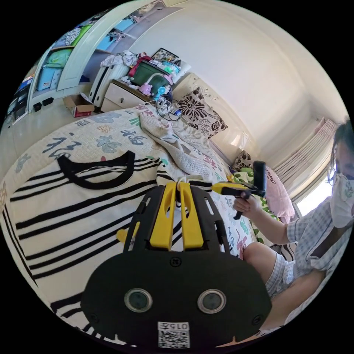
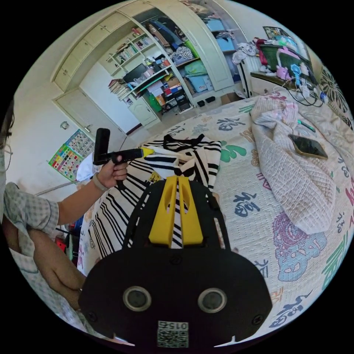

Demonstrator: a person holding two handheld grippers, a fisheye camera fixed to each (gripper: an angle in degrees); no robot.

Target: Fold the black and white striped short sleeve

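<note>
The striped shirt [image 1: 73,206] lies flat on the bed, black collar [image 1: 96,173] facing the far side, w/ one sleeve [image 2: 191,162] lifted and pulled in over the body of the shirt. Both tongs meet at that sleeve. Left tongs [image 1: 179,186]: yellow jaws nearly together, clamped on a bunched bit of striped fabric at their tips. Right tongs [image 2: 177,179]: jaws close together w/ striped cloth showing in the narrow gap, so pinching the same sleeve area. In left gripper view the right tongs come in from the side, held by a hand [image 1: 245,204]; in right gripper view the left tongs' yellow tip touches the shirt near the collar, hand [image 2: 112,173] on its grip.

Around the shirt: printed quilt [image 2: 295,236] covers the bed, a crumpled pale blanket [image 2: 291,173] lies beside the shirt, apart from it, w/ a phone [image 2: 308,146] resting on top. Person in a checked top [image 1: 317,236] sits at the bed's edge.
</note>
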